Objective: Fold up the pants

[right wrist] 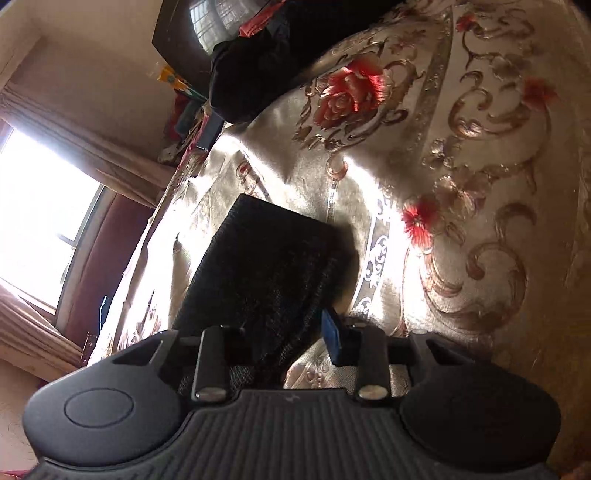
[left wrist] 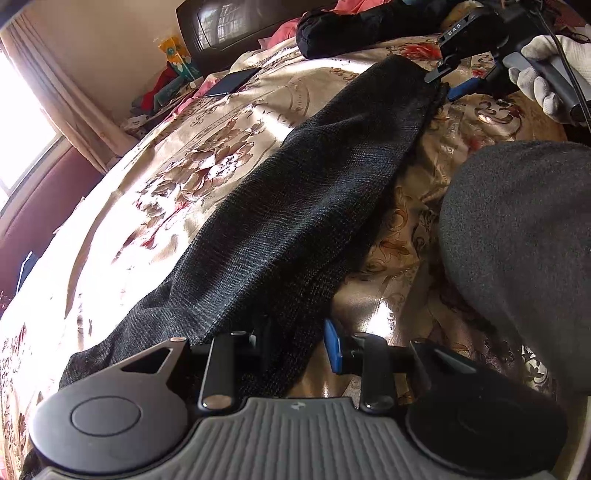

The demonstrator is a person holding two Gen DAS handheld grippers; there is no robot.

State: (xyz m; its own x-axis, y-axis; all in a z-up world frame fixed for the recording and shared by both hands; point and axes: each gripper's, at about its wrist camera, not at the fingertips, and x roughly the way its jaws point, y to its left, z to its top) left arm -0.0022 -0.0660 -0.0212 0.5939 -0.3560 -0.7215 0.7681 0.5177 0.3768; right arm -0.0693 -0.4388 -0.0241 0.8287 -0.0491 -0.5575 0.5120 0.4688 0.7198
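Dark knit pants (left wrist: 295,206) lie stretched in a long strip across the floral bedspread (left wrist: 207,155). My left gripper (left wrist: 295,347) is open, its jaws astride the near end of the pants; its blue right pad (left wrist: 334,345) stands clear of the cloth. My right gripper (left wrist: 441,83) is at the far end of the strip, held by a white-gloved hand (left wrist: 543,74). In the right wrist view that gripper (right wrist: 284,332) is open over the pants end (right wrist: 266,258), with its blue pad (right wrist: 332,332) beside the cloth edge.
A black garment pile (left wrist: 362,26) and pink clothes lie at the head of the bed by the dark headboard (left wrist: 229,26). A phone (left wrist: 232,81) lies on the spread. A grey-clad knee (left wrist: 517,236) is at the right. A window (right wrist: 40,214) is at the left.
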